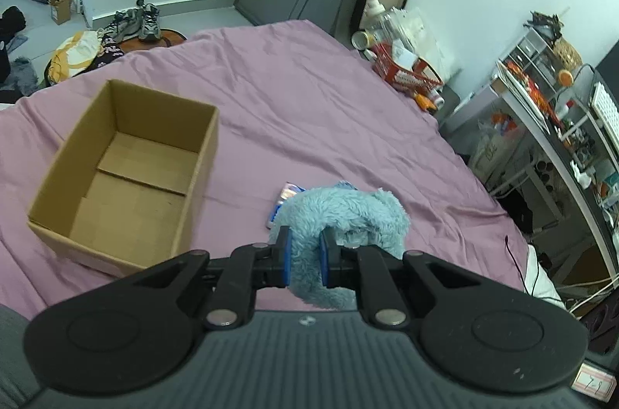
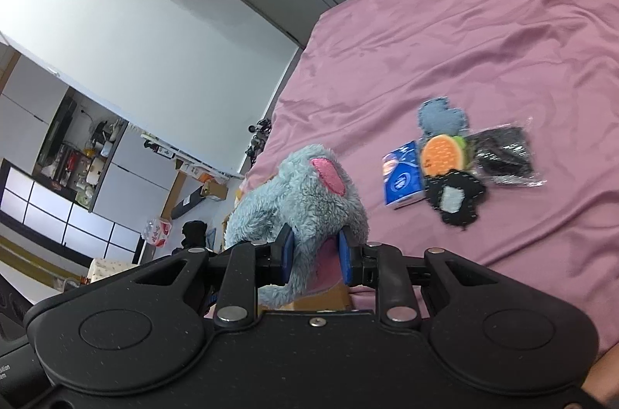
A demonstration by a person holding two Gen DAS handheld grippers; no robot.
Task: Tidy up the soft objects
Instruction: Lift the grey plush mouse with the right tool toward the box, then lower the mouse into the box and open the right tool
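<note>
I see left gripper point(image 1: 303, 256) fingers pinching blue plush toy point(image 1: 348, 212); right gripper point(image 2: 315, 260) pinching same toy above bed point(image 1: 309, 99). Cardboard box point(image 1: 127, 173) open at left. Tissue pack point(image 2: 400, 179), patches point(image 2: 445, 157) farther.

Bed point(image 1: 309, 92) with a purple sheet
On it: open cardboard box point(image 1: 127, 173), tissue pack point(image 2: 400, 179), burger patch point(image 2: 443, 154), black packet point(image 2: 505, 155).

The left hand-held gripper point(image 1: 305, 259) and right hand-held gripper point(image 2: 316, 261) each clamp blue pads onto fluffy plush.
</note>
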